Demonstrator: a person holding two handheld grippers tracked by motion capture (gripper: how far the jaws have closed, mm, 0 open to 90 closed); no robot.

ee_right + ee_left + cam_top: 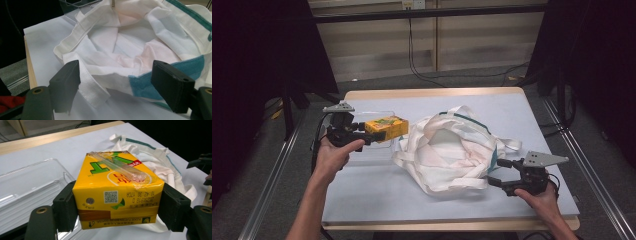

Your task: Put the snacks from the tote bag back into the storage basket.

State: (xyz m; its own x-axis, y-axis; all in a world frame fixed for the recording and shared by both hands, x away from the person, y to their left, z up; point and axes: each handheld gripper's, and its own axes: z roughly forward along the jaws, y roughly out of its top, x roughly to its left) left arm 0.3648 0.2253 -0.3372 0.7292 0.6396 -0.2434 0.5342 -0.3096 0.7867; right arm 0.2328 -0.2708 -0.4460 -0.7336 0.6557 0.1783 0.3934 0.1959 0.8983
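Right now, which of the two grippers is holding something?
The left gripper: its jaws squeeze the yellow juice carton from both sides. The right gripper stands open by the white cloth bag, pinching nothing.

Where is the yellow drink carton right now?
The carton is clamped in the left gripper, at the left of the high view, above the clear tray and just left of the white bag.

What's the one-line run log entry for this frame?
left gripper: shut on yellow drink carton | right gripper: open at white cloth tote bag | clear plastic tray: on table
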